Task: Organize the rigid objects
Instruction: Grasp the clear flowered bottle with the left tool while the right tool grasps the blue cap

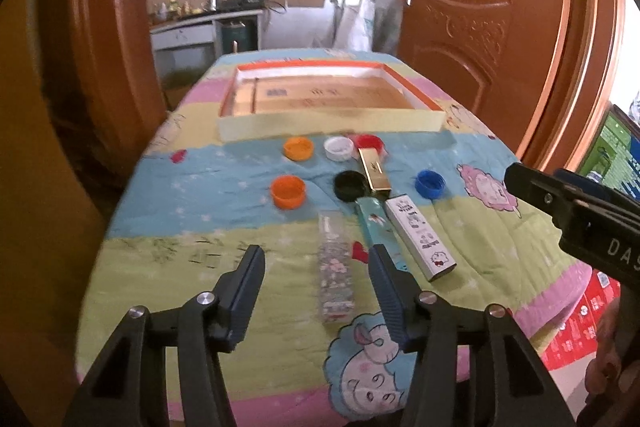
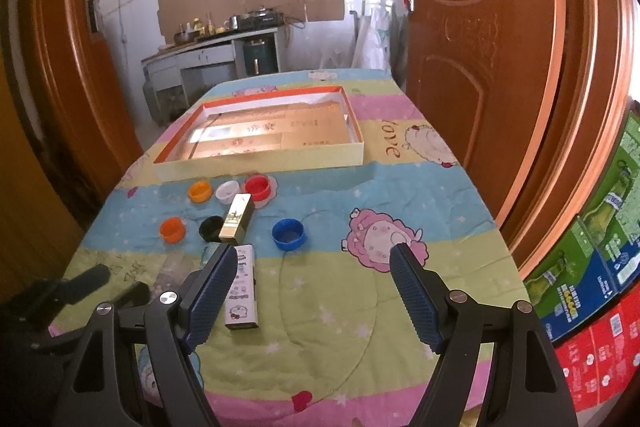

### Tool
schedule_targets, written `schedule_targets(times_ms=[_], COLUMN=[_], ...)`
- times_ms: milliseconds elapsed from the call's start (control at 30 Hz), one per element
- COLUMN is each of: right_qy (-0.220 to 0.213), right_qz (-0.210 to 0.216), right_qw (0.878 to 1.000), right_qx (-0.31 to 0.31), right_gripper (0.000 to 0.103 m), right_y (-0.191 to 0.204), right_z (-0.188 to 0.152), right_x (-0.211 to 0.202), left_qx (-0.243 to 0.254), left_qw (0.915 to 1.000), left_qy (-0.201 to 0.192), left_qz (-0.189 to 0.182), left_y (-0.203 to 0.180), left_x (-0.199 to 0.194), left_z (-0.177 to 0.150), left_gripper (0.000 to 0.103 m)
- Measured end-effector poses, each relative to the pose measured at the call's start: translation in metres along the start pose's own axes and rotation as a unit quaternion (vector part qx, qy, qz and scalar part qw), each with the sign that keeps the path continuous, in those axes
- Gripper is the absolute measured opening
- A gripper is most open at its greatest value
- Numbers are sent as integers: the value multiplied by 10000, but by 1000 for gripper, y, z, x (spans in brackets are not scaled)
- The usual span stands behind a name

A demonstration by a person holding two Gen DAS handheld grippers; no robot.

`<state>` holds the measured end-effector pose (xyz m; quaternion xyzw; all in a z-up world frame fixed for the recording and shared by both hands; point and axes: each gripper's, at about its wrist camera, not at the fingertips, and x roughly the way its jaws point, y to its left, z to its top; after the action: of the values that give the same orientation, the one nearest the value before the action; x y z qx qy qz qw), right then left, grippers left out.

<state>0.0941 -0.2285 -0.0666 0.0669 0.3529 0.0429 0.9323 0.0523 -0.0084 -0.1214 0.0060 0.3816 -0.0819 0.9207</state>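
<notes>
Between the wide-apart fingers of the left gripper point(image 1: 316, 261) lay the see-through box point(image 1: 335, 269), untouched, its long side pointing away toward the tray point(image 1: 332, 125). Right of that box lay the white box point(image 1: 420, 237). Nothing sat in the open right gripper point(image 2: 312, 259), which was farther from the see-through box.

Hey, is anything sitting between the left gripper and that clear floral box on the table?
Nothing visible. The left gripper is open, and the clear floral box lies on the table between its fingers, untouched. The teal box lies close on its right side.
</notes>
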Motion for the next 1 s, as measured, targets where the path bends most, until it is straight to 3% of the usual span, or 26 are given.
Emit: schedule_targets(times_ms=[167, 333, 400, 433, 533, 600, 867, 933, 1000], right_qy=[131, 259, 332, 397, 556, 545, 736, 807, 930], right_qz=[-16, 28, 94, 151, 291, 231, 297, 300, 342], right_qw=[9999, 9996, 9994, 9991, 9980, 9981, 9948, 9935, 9917], right_qx=[69, 118, 89, 58, -53, -168, -639, -740, -816], right_gripper=[80, 80, 80, 80, 79, 70, 54, 47, 35], right_y=[-5, -8, -8, -7, -5, -4, 12, 16, 20], right_z=[0, 1, 0, 0, -1, 1, 11, 11, 11], right_x=[13, 25, 33, 39, 55, 65, 100, 108, 117], left_qx=[67, -8, 11, 21, -74, -136, -122, -142, -169], left_qw=[9997, 9985, 9990, 9990, 9989, 9988, 9996, 9997, 9997], left_qy=[252, 536, 442, 442, 424, 427, 235, 204, 174], left_qz=[-13, -57, -86, -87, -157, -219, -74, -53, -34], left_y=[-3, 2, 3, 4, 8, 10, 17, 20, 23], left_x=[23, 45, 46, 47, 48, 48, 35, 34, 33], left_z=[2, -1, -2, -2, -1, 0, 11, 14, 16], left_gripper=[52, 35, 29, 21, 21, 21, 20, 21, 21])
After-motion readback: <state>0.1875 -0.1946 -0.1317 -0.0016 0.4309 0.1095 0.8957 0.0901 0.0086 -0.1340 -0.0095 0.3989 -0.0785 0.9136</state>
